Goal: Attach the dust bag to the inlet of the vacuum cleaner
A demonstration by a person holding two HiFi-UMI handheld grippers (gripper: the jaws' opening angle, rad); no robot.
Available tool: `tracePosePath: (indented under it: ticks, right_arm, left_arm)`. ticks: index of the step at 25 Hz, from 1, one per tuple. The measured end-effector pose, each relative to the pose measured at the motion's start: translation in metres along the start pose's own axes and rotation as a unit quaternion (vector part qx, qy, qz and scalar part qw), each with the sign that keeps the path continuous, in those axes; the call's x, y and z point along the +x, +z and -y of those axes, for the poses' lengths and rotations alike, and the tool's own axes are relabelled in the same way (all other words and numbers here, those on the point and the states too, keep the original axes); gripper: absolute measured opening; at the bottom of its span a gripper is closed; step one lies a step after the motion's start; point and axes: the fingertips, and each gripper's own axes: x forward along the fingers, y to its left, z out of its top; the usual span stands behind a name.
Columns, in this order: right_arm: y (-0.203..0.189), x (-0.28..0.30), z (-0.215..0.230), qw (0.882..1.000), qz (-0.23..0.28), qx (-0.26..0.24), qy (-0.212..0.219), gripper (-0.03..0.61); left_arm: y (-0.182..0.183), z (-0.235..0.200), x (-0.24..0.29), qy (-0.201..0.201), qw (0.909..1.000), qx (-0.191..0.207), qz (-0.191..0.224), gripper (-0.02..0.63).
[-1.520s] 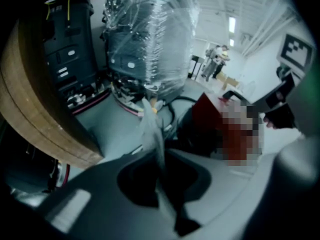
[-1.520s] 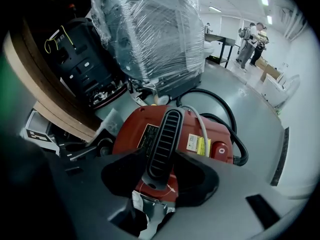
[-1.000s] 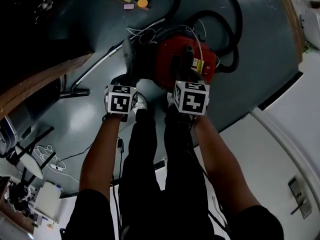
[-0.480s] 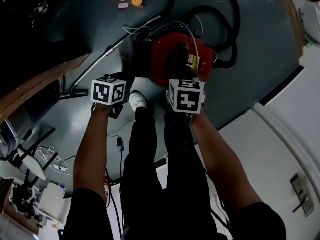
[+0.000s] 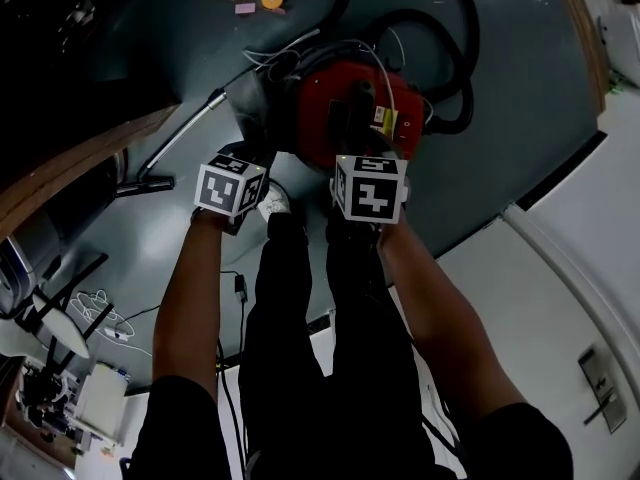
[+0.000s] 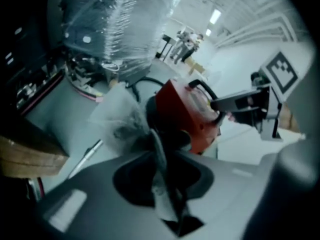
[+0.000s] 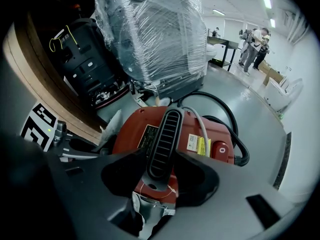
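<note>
Left claw (image 6: 161,159): pinched shut on the dust bag (image 6: 120,119) by its edge.
Dust bag: at the red vacuum cleaner (image 6: 187,116) front end; thin edge may slip or tear under a skew pull (inlet unseen).
Right claw (image 7: 160,153): clamped on the handle (image 7: 165,129); vacuum could shift if that loosens.

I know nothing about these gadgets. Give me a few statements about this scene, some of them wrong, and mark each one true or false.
1. The vacuum is red. True.
2. The right gripper grips the vacuum's black handle. True.
3. The left gripper is empty. False: it is shut on the dust bag.
4. The vacuum stands on a table. False: it sits on the floor.
5. A black hose curls beside the vacuum. True.
</note>
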Motion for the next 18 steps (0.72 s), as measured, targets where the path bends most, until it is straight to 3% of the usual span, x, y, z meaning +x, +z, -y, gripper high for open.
tracePosePath:
  ticks: [4,8,10,14,18]
  right_arm:
    - [0.000,-0.002,-0.001,1.000,0.009,0.000,0.004,0.170]
    - [0.000,-0.018,0.001,1.000,0.014,-0.012,-0.005,0.153]
    - [0.003,-0.035,0.002,0.999,0.025,-0.024,-0.019,-0.003]
    - [0.002,-0.082,-0.008,0.999,0.023,-0.026,-0.015,-0.003]
    - [0.046,-0.131,-0.032,0.998,0.061,-0.026,0.001,-0.003]
  left_arm:
    - [-0.002,-0.006,-0.006,0.029,0.9954,-0.085,0.033,0.077]
    - [0.005,0.000,-0.039,0.103,0.9885,-0.072,0.085,0.063]
    - [0.011,0.007,-0.064,0.133,0.9822,-0.074,0.110,0.000]
    - [0.026,0.036,-0.116,0.177,0.9749,-0.089,0.102,0.000]
    - [0.089,0.056,-0.168,0.174,0.9696,-0.105,0.136,0.000]
